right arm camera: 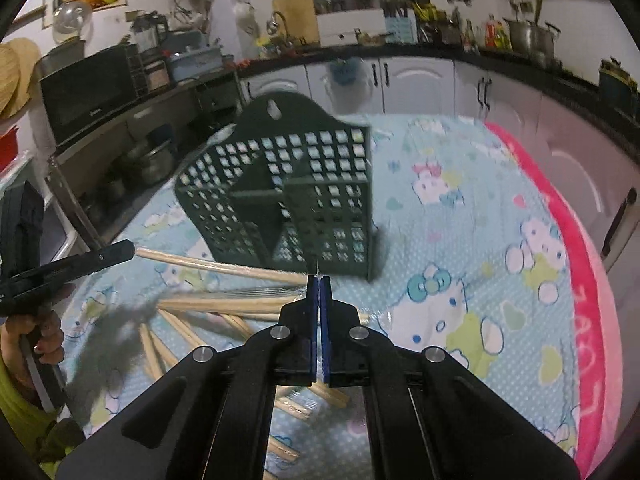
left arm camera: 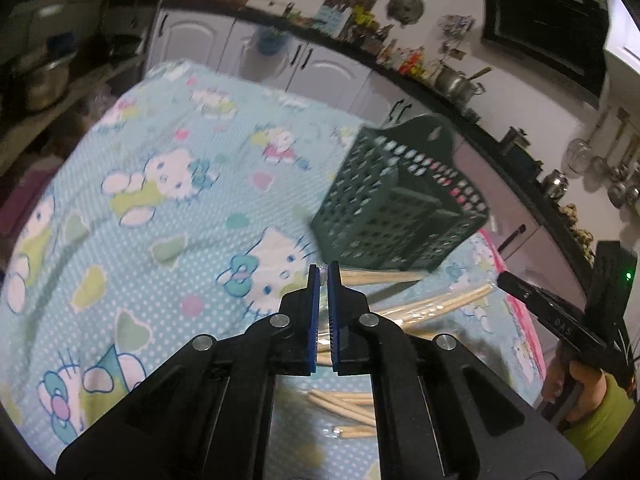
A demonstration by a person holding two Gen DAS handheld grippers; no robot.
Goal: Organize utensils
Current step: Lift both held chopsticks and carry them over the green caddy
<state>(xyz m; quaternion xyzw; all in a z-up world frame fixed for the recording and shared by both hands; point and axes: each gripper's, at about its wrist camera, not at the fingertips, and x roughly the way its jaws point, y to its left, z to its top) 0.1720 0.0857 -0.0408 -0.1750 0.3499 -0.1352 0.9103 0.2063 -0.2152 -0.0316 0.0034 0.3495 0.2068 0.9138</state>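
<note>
A dark green perforated utensil holder (left arm camera: pixel 400 196) with inner dividers stands on the cartoon-print cloth; it also shows in the right wrist view (right arm camera: pixel 288 196). Several wooden chopsticks (right arm camera: pixel 224 304), some in clear plastic wrap, lie scattered on the cloth in front of it; they also show in the left wrist view (left arm camera: pixel 432 300). My left gripper (left arm camera: pixel 324 270) is nearly shut, with something thin and clear between its pads; what it is I cannot tell. My right gripper (right arm camera: pixel 319 279) is shut, with a thin sliver showing at its tips, just before the holder's base.
The light blue cloth (left arm camera: pixel 168 200) covers the table, with a pink border (right arm camera: pixel 580 264) at the right side. Kitchen cabinets (right arm camera: pixel 420 84) and a cluttered counter run behind. A microwave (right arm camera: pixel 88 92) stands at the left. The other gripper appears at each view's edge.
</note>
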